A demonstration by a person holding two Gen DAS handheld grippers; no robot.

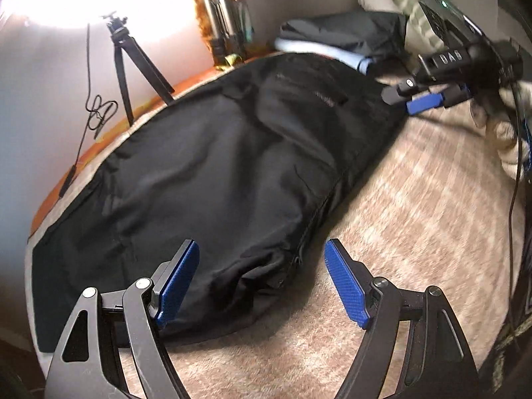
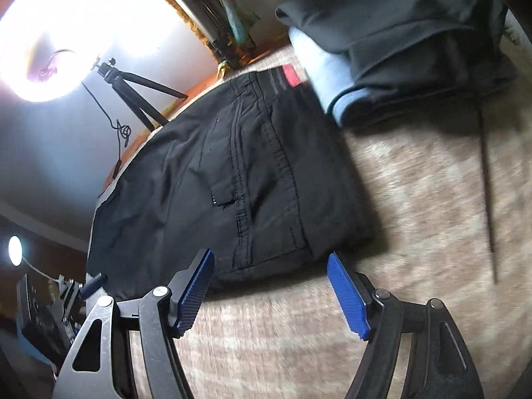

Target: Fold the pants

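Observation:
Black pants (image 1: 216,173) lie flat along a beige patterned bed cover (image 1: 415,232), folded lengthwise. In the right wrist view the pants (image 2: 232,183) show the waist end with a red label (image 2: 291,74). My left gripper (image 1: 262,286) is open, its blue pads straddling the near end of the pants just above the fabric. My right gripper (image 2: 271,292) is open just short of the waist corner, holding nothing. The right gripper also shows in the left wrist view (image 1: 419,96) at the far end of the pants.
A pile of folded dark and light blue clothes (image 2: 399,50) sits beyond the waist end. A small tripod (image 1: 133,63) with a dangling cable stands by the wall near a bright lamp. A dark cable (image 2: 487,193) lies on the cover at right.

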